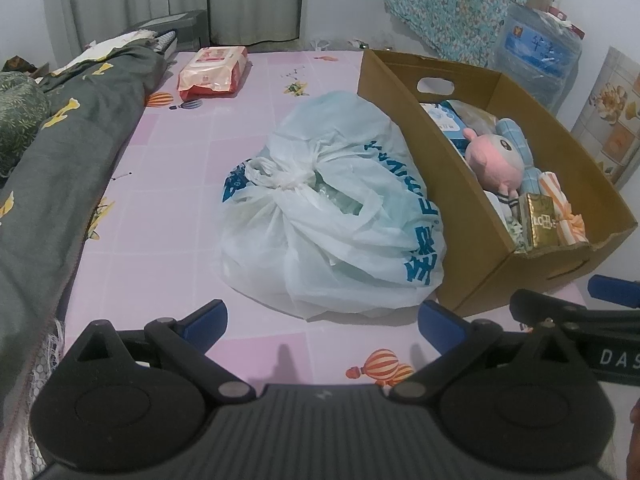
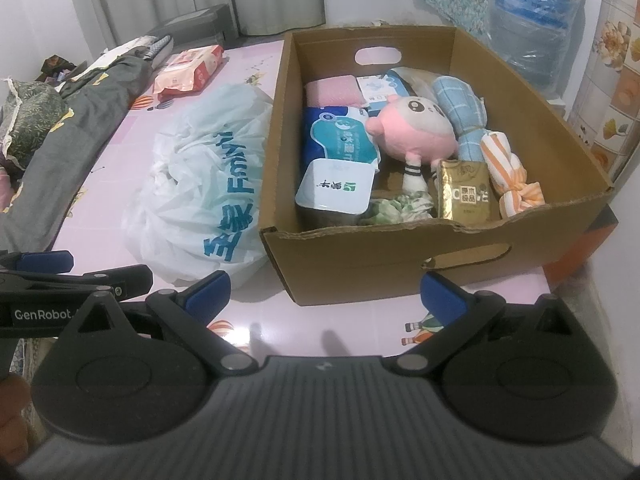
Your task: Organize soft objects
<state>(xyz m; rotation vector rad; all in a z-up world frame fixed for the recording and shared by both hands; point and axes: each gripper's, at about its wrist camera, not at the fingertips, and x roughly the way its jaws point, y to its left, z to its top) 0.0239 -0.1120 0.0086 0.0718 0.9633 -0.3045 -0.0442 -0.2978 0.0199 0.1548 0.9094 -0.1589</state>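
Note:
A tied white plastic bag (image 1: 332, 208) with blue lettering lies on the pink sheet, just left of a cardboard box (image 1: 400, 92). The box (image 2: 360, 264) holds a pink plush doll (image 2: 412, 128), a blue checked cloth roll (image 2: 464, 116), an orange striped cloth roll (image 2: 508, 168), a gold packet (image 2: 464, 192), a pink towel (image 2: 332, 92) and tissue packs (image 2: 340, 136). My left gripper (image 1: 322, 320) is open just short of the bag, holding nothing. My right gripper (image 2: 324, 292) is open before the box's near wall, also holding nothing.
A pink wipes pack (image 1: 212, 72) lies at the far end of the bed. A dark grey quilt (image 1: 60, 160) runs along the left side. A large water bottle (image 2: 532, 20) and a floral cloth (image 1: 460, 4) stand behind the box by the wall.

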